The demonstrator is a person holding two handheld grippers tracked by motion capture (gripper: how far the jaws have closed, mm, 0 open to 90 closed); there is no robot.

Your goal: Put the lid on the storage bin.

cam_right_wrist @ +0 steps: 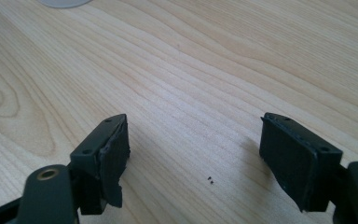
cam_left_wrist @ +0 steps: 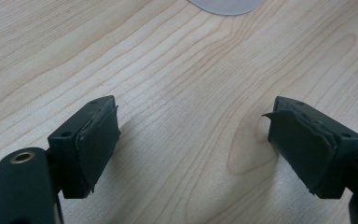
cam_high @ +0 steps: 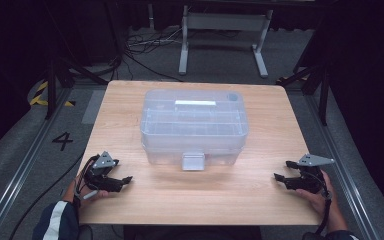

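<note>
A clear plastic storage box (cam_high: 194, 125) with its lid on stands in the middle of the wooden table (cam_high: 130, 105), and a latch tab (cam_high: 193, 161) hangs at its near side. My left gripper (cam_high: 125, 171) rests near the table's front left, pointing right toward the box. In the left gripper view it (cam_left_wrist: 193, 109) is open over bare wood, with the box edge (cam_left_wrist: 226, 5) at the top. My right gripper (cam_high: 281, 170) sits near the front right, pointing left. In its own view it (cam_right_wrist: 193, 121) is open over bare wood, with the box corner (cam_right_wrist: 63, 3) ahead.
Bare wood lies between the two grippers in front of the box. Beyond the table's far edge stand a white metal frame (cam_high: 225, 30) and loose cables (cam_high: 145, 45) on the grey floor. Floor rails run along both sides.
</note>
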